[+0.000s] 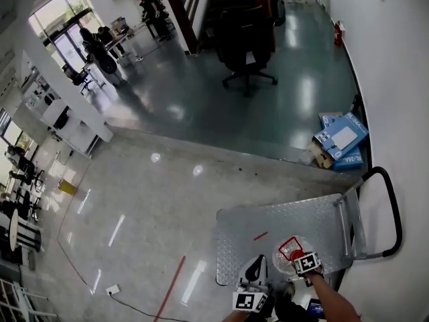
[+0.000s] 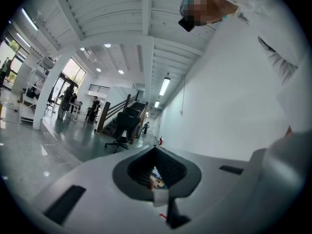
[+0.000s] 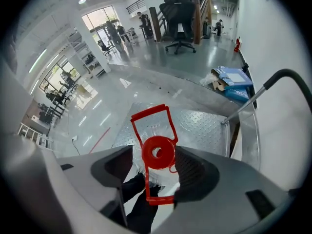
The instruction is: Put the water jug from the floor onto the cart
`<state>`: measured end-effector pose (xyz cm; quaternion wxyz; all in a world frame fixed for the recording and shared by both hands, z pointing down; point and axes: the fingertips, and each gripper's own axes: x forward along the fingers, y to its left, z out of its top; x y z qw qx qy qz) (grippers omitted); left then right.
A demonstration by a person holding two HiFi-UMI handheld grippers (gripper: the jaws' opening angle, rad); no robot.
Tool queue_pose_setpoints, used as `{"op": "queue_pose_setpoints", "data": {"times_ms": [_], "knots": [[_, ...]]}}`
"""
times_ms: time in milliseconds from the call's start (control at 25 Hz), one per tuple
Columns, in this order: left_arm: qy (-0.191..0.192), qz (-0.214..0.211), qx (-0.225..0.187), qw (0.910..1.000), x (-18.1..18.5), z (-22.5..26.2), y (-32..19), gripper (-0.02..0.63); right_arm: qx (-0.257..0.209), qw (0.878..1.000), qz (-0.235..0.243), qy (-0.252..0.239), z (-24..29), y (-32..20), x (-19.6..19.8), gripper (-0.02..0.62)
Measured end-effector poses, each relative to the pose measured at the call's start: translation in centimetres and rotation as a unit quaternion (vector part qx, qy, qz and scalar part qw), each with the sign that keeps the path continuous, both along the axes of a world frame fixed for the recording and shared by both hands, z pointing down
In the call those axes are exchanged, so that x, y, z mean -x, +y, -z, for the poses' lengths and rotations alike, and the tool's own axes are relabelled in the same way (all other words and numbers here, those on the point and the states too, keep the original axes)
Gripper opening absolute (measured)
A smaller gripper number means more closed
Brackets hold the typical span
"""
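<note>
The water jug (image 1: 289, 255) is clear plastic with a red cap (image 3: 158, 152) and a red carry handle (image 3: 152, 122). It is over the near edge of the metal cart (image 1: 268, 227). My right gripper (image 1: 299, 255) is shut on the jug at its cap, one jaw on each side of it in the right gripper view (image 3: 155, 151). The jug's body is mostly hidden under the jaws. My left gripper (image 1: 255, 271) is just left of the jug with its jaws shut on nothing. In its own view the left gripper (image 2: 156, 150) points up at the room and wall.
The cart's black push handle (image 1: 395, 210) rises at its right end, close to the white wall. Blue cardboard boxes (image 1: 342, 139) lie beyond the cart. A black office chair (image 1: 247, 45) stands farther back. A red floor line (image 1: 171, 287) and a cable (image 1: 124, 300) lie to the left.
</note>
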<state>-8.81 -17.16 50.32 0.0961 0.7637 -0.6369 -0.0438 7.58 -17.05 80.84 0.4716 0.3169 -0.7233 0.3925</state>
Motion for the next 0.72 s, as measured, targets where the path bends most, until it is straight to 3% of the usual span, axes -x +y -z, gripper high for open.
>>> {"op": "queue_pose_setpoints", "data": {"times_ms": [120, 160, 200, 240, 400, 480, 600, 640, 720], "knots": [[0.000, -0.001, -0.004, 1.0000, 0.2, 0.3, 0.3, 0.005, -0.048, 0.999, -0.002, -0.008, 2.6, -0.9, -0.1, 0.270], [0.000, 0.000, -0.005, 1.0000, 0.3, 0.5, 0.6, 0.004, -0.069, 0.998, -0.012, -0.004, 3.6, -1.1, -0.6, 0.213], [0.000, 0.000, -0.007, 1.0000, 0.4, 0.7, 0.8, 0.003, -0.094, 0.995, -0.024, 0.000, 4.7, -1.3, -1.2, 0.085], [0.001, 0.001, -0.011, 0.9999, 0.4, 0.9, 1.0, 0.004, -0.117, 0.992, -0.037, -0.001, 5.8, -1.4, -1.7, 0.026], [-0.002, -0.002, -0.029, 0.9996, 0.1, 2.0, 1.7, 0.003, -0.199, 0.977, -0.063, -0.041, 11.0, -1.5, -2.2, 0.012], [-0.004, -0.006, -0.036, 0.9993, -0.5, 2.6, 2.2, 0.003, -0.278, 0.955, -0.076, -0.074, 14.9, -1.4, -2.4, 0.012], [0.005, -0.012, -0.043, 0.9990, -1.1, 4.3, 2.8, 0.004, -0.427, 0.888, -0.106, -0.131, 23.0, -0.8, -3.0, 0.012], [0.007, -0.013, -0.046, 0.9989, -1.2, 4.7, 3.0, 0.003, -0.456, 0.870, -0.119, -0.147, 25.4, -0.3, -3.3, 0.012], [0.009, -0.015, -0.050, 0.9986, -1.5, 5.2, 3.4, 0.003, -0.485, 0.847, -0.136, -0.170, 28.6, 0.8, -3.7, 0.012]]}}
